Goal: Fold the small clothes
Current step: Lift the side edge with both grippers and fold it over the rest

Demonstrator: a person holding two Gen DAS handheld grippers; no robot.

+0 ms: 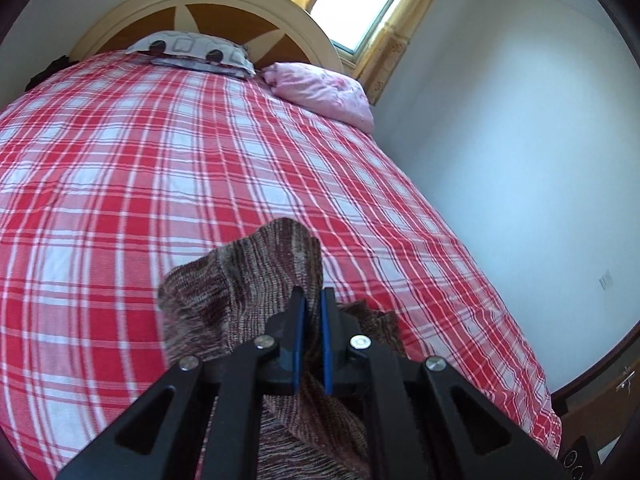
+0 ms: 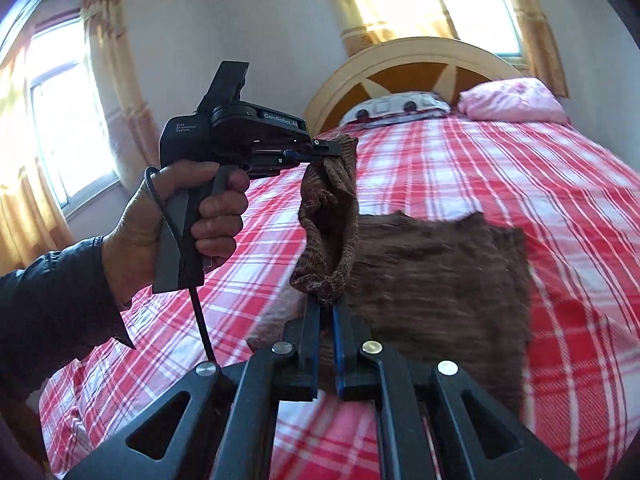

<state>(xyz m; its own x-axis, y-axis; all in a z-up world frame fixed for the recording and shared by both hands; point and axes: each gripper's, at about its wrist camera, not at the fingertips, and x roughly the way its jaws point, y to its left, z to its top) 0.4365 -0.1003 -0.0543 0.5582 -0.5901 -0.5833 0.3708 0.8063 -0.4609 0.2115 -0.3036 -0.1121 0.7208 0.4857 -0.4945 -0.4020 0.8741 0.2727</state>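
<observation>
A brown knitted garment lies partly spread on the red plaid bed. Its left edge is lifted off the bed in a bunched strip. My left gripper, seen from the side in the right wrist view, is shut on the upper end of that strip. In the left wrist view my left gripper is shut on the brown knit, which drapes over and below the fingers. My right gripper is shut on the lower end of the strip.
The bed fills both views, with a patterned pillow and a pink pillow at the headboard. A white wall runs along the bed's right side. Curtained windows stand at the left and behind the headboard.
</observation>
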